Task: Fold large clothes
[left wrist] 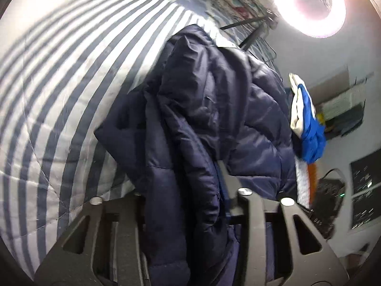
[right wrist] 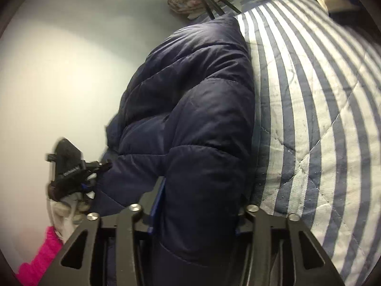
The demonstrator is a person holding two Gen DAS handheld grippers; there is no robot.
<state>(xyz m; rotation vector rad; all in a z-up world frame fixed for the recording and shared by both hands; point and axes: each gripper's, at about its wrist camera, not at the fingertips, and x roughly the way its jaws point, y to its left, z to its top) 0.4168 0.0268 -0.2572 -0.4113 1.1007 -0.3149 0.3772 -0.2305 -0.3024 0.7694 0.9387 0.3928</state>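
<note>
A navy quilted puffer jacket (left wrist: 202,109) hangs lifted over a bed with a blue and white striped cover (left wrist: 59,95). My left gripper (left wrist: 185,190) is shut on a thick fold of the jacket, which fills the space between its fingers. In the right wrist view the same jacket (right wrist: 197,109) bulges between the fingers of my right gripper (right wrist: 197,205), shut on it. The left gripper (right wrist: 71,169) shows at the lower left of the right wrist view, gripping the jacket's other edge. The fingertips are mostly hidden by fabric.
The striped cover (right wrist: 321,119) lies to the right. A ring light (left wrist: 309,4) glares at the top with tripod legs (left wrist: 252,33) below it. Blue and white clothes (left wrist: 307,116) are piled at the right. A pink sleeve (right wrist: 40,257) shows at the lower left.
</note>
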